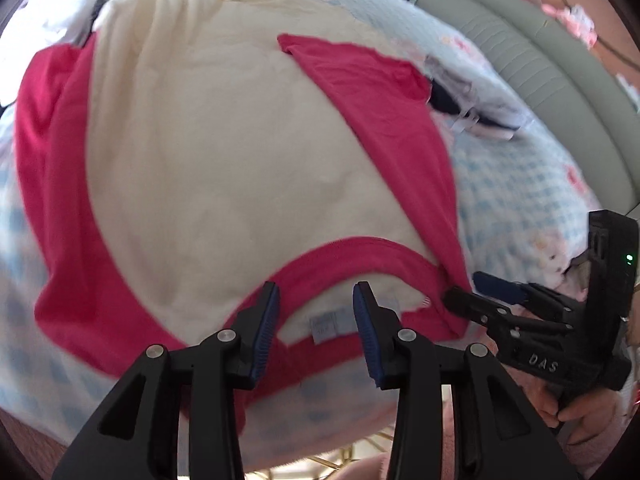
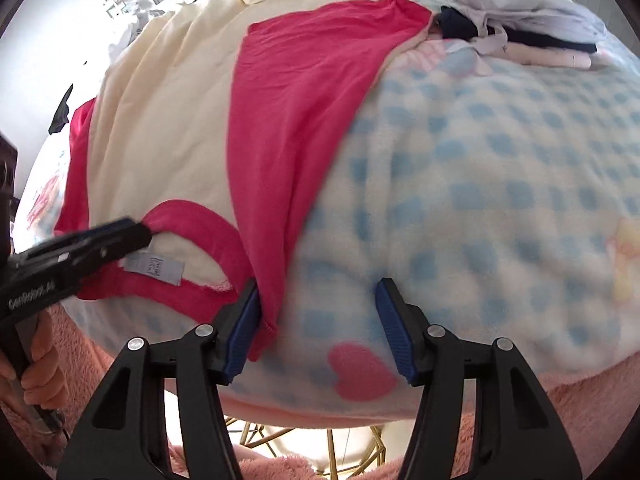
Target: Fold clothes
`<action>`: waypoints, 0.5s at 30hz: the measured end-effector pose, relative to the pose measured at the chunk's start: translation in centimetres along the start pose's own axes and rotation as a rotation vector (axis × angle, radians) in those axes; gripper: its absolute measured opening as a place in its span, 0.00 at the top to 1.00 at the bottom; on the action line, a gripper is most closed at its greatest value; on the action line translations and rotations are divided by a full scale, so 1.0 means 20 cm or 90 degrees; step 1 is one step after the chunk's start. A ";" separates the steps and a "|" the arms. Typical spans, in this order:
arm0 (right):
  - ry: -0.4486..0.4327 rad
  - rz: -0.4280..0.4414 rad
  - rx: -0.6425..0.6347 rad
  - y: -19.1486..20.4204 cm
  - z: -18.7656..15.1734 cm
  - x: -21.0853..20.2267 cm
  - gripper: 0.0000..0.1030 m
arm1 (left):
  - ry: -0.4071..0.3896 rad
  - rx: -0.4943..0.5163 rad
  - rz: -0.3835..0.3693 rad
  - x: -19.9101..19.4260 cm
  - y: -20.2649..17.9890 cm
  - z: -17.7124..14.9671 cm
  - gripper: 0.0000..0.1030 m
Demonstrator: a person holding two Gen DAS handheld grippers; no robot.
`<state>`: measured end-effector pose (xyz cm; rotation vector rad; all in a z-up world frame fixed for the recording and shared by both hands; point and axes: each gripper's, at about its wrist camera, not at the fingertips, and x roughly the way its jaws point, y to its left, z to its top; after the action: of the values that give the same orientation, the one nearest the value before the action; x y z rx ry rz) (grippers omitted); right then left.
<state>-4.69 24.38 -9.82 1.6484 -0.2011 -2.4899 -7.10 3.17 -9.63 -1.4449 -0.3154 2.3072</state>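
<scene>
A cream T-shirt (image 1: 220,160) (image 2: 168,120) with pink sleeves and a pink collar (image 1: 340,256) (image 2: 224,236) lies spread flat on a blue-checked blanket (image 2: 480,200). My left gripper (image 1: 316,320) (image 2: 136,232) hovers at the collar, open, with the neck label (image 1: 322,326) showing between its fingers. My right gripper (image 2: 318,320) (image 1: 468,292) is open at the shoulder end of the near pink sleeve (image 2: 304,120). That sleeve's edge lies against the left finger (image 2: 244,320), and the pads do not press on it.
A small stack of folded clothes (image 2: 520,36) (image 1: 460,92) sits on the blanket beyond the sleeve. A grey padded headboard (image 1: 540,80) runs along the far side. A person's hands (image 2: 40,360) (image 1: 580,408) and fluffy pink sleeves are at the near edge, with a gold wire frame (image 2: 352,440) below.
</scene>
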 end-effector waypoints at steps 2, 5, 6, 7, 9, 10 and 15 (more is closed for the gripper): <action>-0.024 0.061 0.010 0.00 0.00 -0.06 0.41 | -0.047 -0.015 -0.024 -0.11 0.03 -0.03 0.61; -0.063 0.108 0.016 0.00 0.02 -0.14 0.42 | -0.141 -0.060 -0.011 -0.32 0.14 -0.04 0.61; -0.077 0.108 0.015 0.00 0.03 -0.16 0.42 | -0.162 -0.089 0.005 -0.36 0.20 -0.04 0.60; -0.087 0.108 0.020 -0.02 0.06 -0.16 0.42 | -0.182 -0.119 0.021 -0.40 0.25 -0.04 0.59; -0.092 0.096 0.034 -0.04 0.11 -0.15 0.42 | -0.197 -0.179 0.068 -0.45 0.39 -0.04 0.59; -0.076 0.081 0.038 -0.03 0.12 -0.12 0.42 | -0.197 -0.211 0.094 -0.46 0.48 -0.04 0.59; -0.056 0.121 0.020 0.05 0.16 -0.12 0.42 | -0.204 -0.273 0.128 -0.46 0.76 0.05 0.59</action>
<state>-6.71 23.94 -6.23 1.4572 -0.3903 -2.4292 -7.55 -14.54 -7.67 -1.3302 -0.8354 2.7617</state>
